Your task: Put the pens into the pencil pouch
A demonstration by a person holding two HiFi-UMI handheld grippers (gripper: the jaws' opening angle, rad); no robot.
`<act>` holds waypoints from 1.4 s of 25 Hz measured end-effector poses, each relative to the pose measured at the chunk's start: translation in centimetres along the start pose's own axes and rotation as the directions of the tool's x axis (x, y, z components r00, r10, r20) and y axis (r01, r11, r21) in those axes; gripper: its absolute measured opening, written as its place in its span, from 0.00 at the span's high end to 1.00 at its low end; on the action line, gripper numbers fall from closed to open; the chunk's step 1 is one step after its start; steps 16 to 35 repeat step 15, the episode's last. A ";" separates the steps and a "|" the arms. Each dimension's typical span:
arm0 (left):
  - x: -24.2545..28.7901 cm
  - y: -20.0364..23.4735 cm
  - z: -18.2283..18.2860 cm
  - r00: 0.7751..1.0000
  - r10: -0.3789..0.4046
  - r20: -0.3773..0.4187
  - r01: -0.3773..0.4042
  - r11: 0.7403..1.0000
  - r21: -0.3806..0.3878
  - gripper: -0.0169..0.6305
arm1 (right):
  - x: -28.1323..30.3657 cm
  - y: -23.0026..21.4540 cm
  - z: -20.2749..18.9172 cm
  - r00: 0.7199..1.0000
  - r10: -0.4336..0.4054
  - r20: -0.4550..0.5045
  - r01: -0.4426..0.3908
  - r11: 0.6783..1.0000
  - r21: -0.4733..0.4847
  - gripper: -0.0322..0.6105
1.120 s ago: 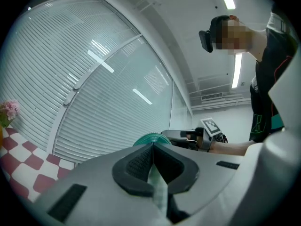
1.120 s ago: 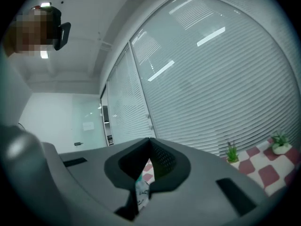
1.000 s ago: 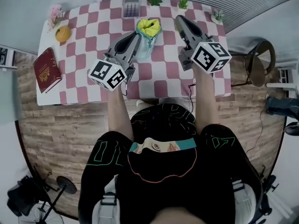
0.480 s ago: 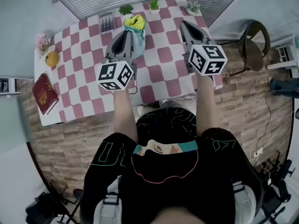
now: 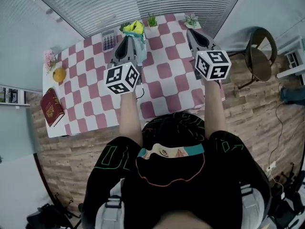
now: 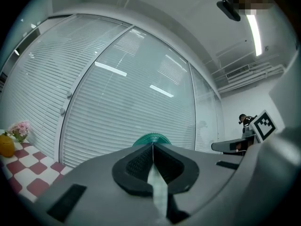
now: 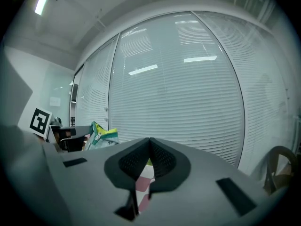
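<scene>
Keeping the pencil pouch upright matters now: the left gripper, jaws closed, seems to pinch its teal rim above the checkered table's far edge, while the right gripper, closed and empty, hovers over the table's right side.

Table, pink-and-white checked cloth. I count on it a red book, an orange fruit, pink flowers, a calculator and small potted plants. Pencil pouch at the far edge: resting or lifted, I cannot tell.
</scene>
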State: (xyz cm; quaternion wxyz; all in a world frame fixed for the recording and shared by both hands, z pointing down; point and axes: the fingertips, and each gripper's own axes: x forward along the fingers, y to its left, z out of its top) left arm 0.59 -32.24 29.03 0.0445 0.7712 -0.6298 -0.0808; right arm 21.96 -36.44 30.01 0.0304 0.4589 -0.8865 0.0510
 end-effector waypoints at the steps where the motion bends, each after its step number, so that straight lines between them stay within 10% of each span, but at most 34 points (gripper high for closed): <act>1: 0.2 0.0 0.0 1.000 0.006 0.001 -0.006 1.000 0.000 0.97 | 0.2 -0.1 0.1 1.000 0.005 0.001 -0.005 1.000 -0.004 0.95; 35: 1.8 -2.1 -0.1 1.000 0.021 0.003 -0.021 1.000 0.022 0.97 | 0.3 -2.1 1.3 0.998 0.049 0.030 -0.048 0.999 -0.025 0.95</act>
